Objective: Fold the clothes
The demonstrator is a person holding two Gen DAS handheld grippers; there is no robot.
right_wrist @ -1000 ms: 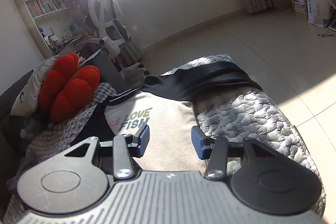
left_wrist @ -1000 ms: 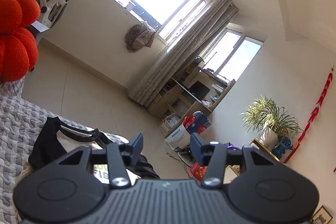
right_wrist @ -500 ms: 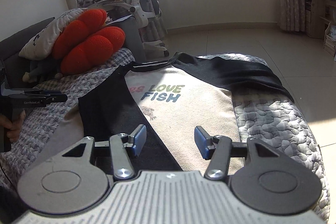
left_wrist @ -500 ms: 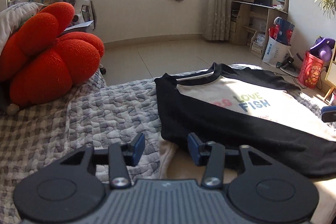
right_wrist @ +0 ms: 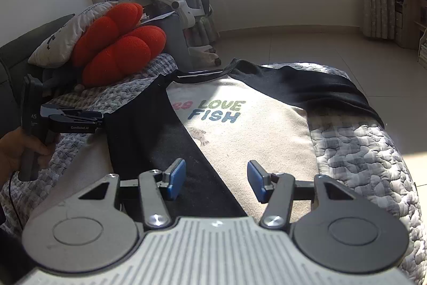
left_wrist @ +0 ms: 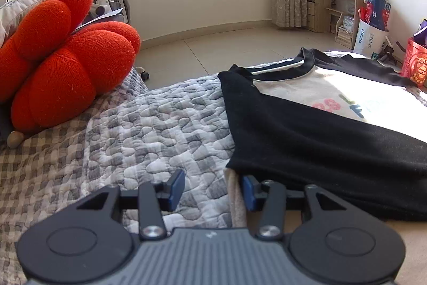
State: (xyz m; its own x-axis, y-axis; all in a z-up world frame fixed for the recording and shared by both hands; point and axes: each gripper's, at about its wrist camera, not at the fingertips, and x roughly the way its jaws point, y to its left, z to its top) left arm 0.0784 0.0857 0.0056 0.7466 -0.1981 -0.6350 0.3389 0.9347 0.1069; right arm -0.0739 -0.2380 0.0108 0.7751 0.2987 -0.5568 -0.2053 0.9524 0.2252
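Left gripper [left_wrist: 210, 190]: we see it wide open at the bottom centre of the left wrist view, holding nothing; the cream edge of the shirt lies between its blue pads, just beside the right-hand pad [left_wrist: 246, 191].
Right gripper [right_wrist: 216, 182]: we see it wide open at the bottom centre of the right wrist view, empty, hovering over the shirt where the black sleeve meets the cream front.
Shirt [right_wrist: 256, 130]: spread flat on the bed, cream body with black sleeves and a black collar, with the words "LOVE FISH" printed on the chest; the near sleeve is folded over the body, the far sleeve stretches toward the right of the frame.
Left gripper seen from the right wrist view [right_wrist: 100, 118]: at the left of the frame, at the edge of the black sleeve; we cannot tell whether it touches the cloth.
Hand [right_wrist: 16, 151]: at the left edge of the right wrist view, gripping the handle of that tool.
Bed [left_wrist: 149, 130]: covered with a grey and white quilted spread beneath the shirt.
Cushion [left_wrist: 61, 63]: orange and lobed, in the upper left of the left wrist view, resting on the bed well apart from the shirt.
Pillow [right_wrist: 66, 36]: white, behind the cushion in the upper left.
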